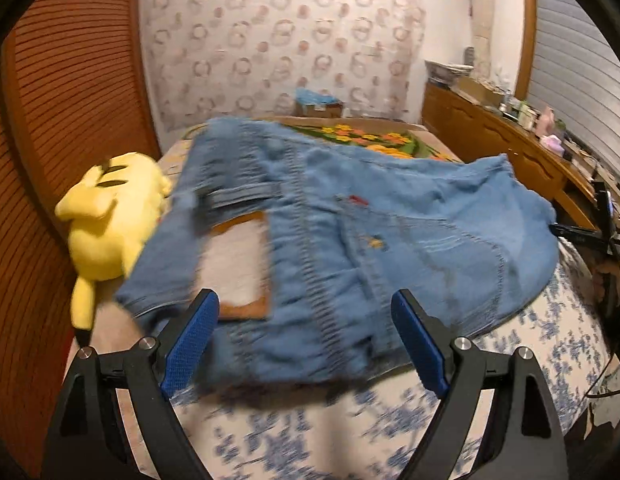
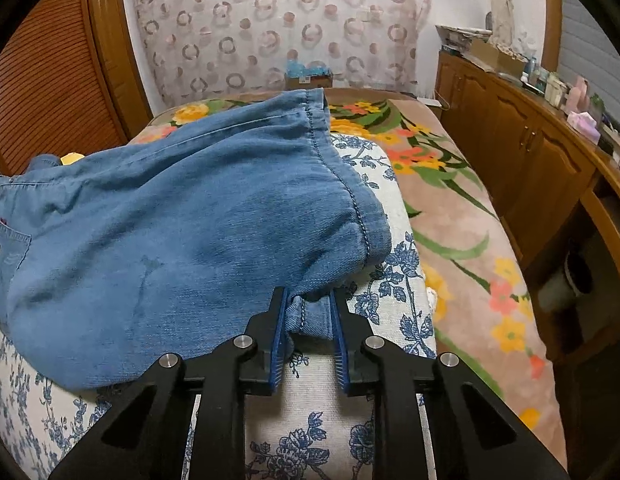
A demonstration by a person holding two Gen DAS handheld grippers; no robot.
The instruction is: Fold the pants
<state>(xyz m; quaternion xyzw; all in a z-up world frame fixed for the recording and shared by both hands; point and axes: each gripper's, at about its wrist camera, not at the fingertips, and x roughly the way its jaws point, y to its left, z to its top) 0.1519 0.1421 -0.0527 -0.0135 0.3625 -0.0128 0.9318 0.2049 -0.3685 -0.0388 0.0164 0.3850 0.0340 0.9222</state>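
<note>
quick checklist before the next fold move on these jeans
1. Right gripper closed on the jeans at the hem: ok.
2. Left gripper holding cloth: not ok, jaws wide open.
3. Jeans lying flat on the floral sheet: cannot tell, left view is blurred.
4. Yellow plush toy away from the denim: not ok, it sits against the edge.
5. Waistband patch visible: ok.

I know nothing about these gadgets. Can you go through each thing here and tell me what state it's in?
left gripper: open, holding nothing, over the waistband.
right gripper: shut on the hem.
jeans: lying rumpled on the bed.
hem: pinched between the blue pads.
yellow plush toy: lying beside the jeans.
</note>
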